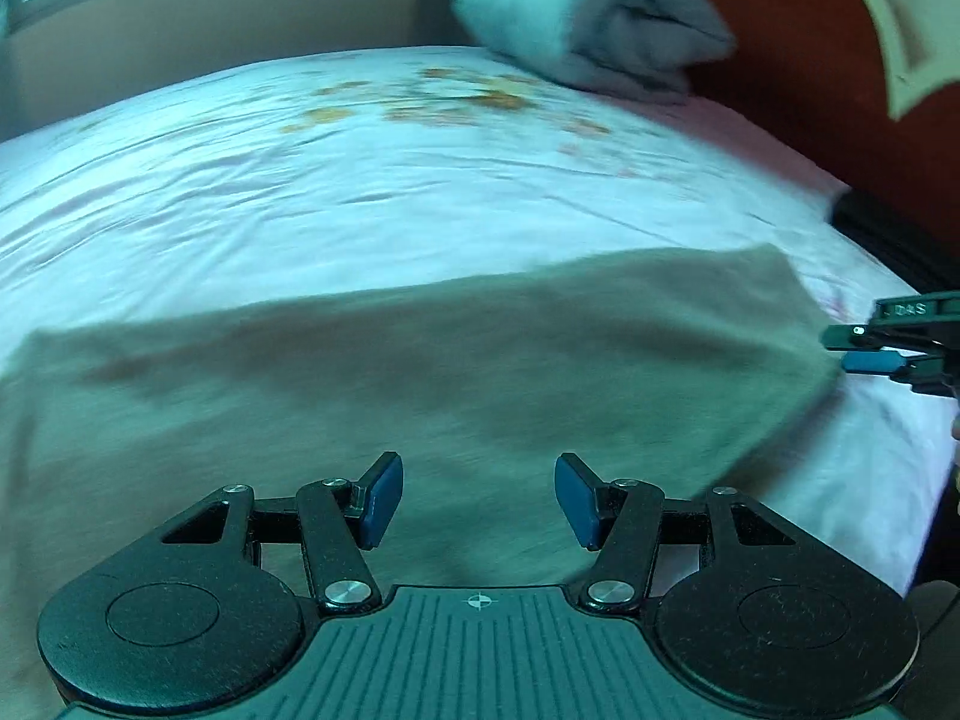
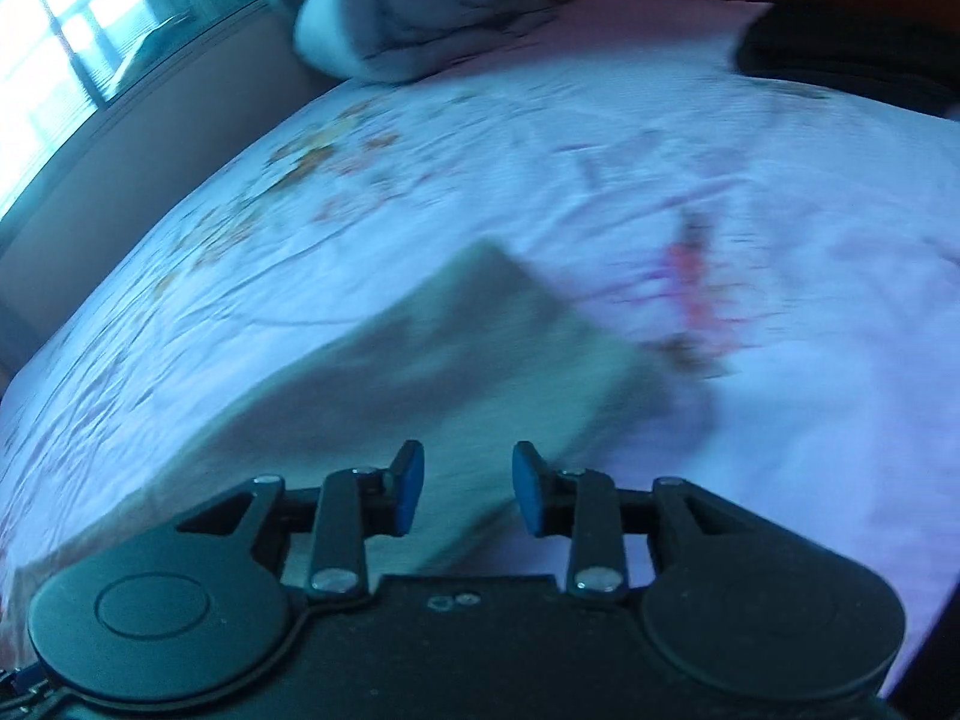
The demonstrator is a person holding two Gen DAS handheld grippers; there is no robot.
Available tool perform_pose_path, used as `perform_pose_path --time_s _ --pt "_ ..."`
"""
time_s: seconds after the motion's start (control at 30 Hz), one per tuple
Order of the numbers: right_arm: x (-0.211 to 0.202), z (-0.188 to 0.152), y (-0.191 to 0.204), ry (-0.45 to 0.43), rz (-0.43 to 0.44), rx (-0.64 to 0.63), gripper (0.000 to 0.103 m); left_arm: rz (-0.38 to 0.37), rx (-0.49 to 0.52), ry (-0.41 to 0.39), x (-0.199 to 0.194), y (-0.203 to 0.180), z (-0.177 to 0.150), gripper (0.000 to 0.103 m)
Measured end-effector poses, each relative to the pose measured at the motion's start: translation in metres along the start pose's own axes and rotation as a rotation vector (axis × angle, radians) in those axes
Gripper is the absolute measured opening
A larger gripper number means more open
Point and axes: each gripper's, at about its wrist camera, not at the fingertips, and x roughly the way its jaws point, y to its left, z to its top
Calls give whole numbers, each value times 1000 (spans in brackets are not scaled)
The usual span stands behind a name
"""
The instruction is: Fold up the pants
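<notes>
The pants (image 1: 420, 372) are a beige cloth lying flat in a broad folded band across the near part of the bed. My left gripper (image 1: 477, 498) hovers over their near edge, jaws open, nothing between the blue pads. My right gripper (image 1: 840, 348) shows at the right margin of the left wrist view, just off the pants' right end. In the right wrist view the pants (image 2: 456, 348) run away from the right gripper (image 2: 468, 489), which is open; the cloth's edge shows below the gap, untouched by the pads. Both views are blurred.
The bed sheet (image 1: 360, 180) is white with a flower print. A grey folded blanket (image 1: 588, 24) lies at the far end by the red-brown headboard (image 1: 798, 48). A dark object (image 2: 840, 54) sits at the bed's far right. A window (image 2: 60, 30) is far left.
</notes>
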Motion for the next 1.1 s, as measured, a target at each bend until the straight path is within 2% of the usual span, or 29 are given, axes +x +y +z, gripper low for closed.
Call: perform_pose_path --time_s 0.1,0.17,0.23,0.3,0.4,0.47,0.5,0.57,0.7,0.77,0.83,1.0,1.1 --pt "-8 2 -13 -13 -38 24 29 -8 65 -21 7 -28 16 57" --pt "-11 5 -1 -48 -7 -44 29 -8 63 -21 14 -34 29 57" --pt "-2 10 23 -25 75 -121 30 -7 54 -19 23 -36 38 57" --pt "14 16 45 20 192 -141 30 4 54 -17 32 -36 45 57" --pt "45 21 80 136 358 -181 30 43 12 3 49 -25 50 57" --pt "62 18 98 192 409 -238 27 74 -41 51 62 -13 48 57" --pt "70 16 104 206 393 -273 27 77 -70 81 68 -7 46 57" --pt "82 17 103 189 300 -317 20 57 -95 84 71 1 39 57" --pt "87 39 69 101 145 -220 19 65 -71 78 61 -2 38 57" --pt "74 46 58 80 119 -207 23 44 -85 53 46 3 36 57" --pt "51 46 42 28 95 -193 29 54 -78 28 31 6 28 57" --pt "6 32 -28 -7 6 8 32 114 -38 -13 -1 28 5 57" --pt "0 22 -53 4 -24 91 33 166 -46 -27 -18 45 -8 57"
